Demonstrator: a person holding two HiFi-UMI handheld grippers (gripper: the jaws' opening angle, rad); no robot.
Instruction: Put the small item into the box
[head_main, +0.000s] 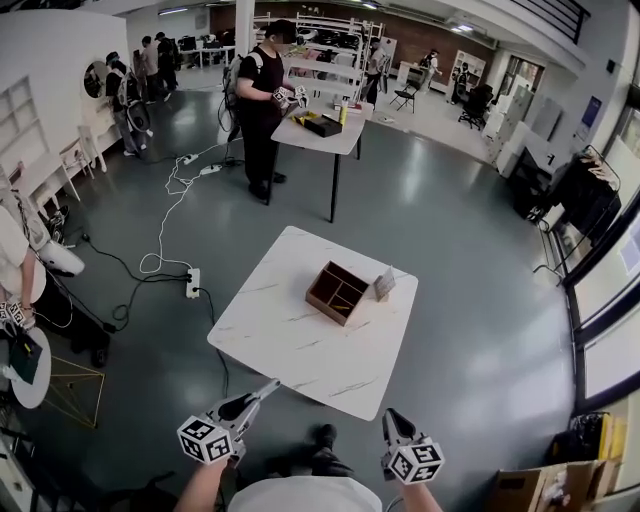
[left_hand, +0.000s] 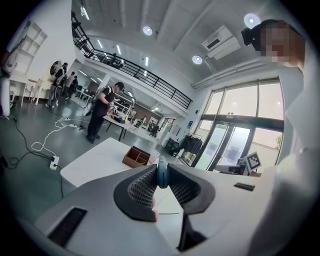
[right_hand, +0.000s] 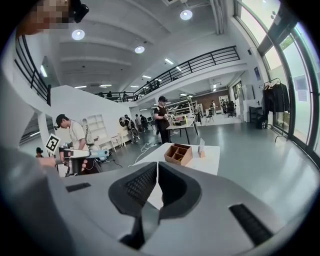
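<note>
- Jaws of the left gripper (left_hand: 161, 176) are clamped on the small item (left_hand: 161, 169), a thin blue-grey piece standing upright between the ribbed pads. The pick-up looks done.
- Right gripper (right_hand: 156, 181) has its jaws pressed together with nothing between them, and it seems to play no part in the carry.
- Both grippers are held low by the person's body, well short of the box (head_main: 337, 292) and on the person's side of it.
- The near edge of the white table (head_main: 290, 350) lies between the grippers and the box. Most of the bare tabletop spreads to the near and left sides of the box.
- The box is open-topped, wooden and split into compartments. Nothing covers it, so it looks ready to receive the item. Whether anything lies in the compartments is too small to tell.
- A small card stand (head_main: 384, 284) sits just beside the box, on its right.
- By my reading the task is roughly at its middle. The item is in hand but far from the box. What is left is the carry over the table, the lowering above a compartment and the release.
</note>
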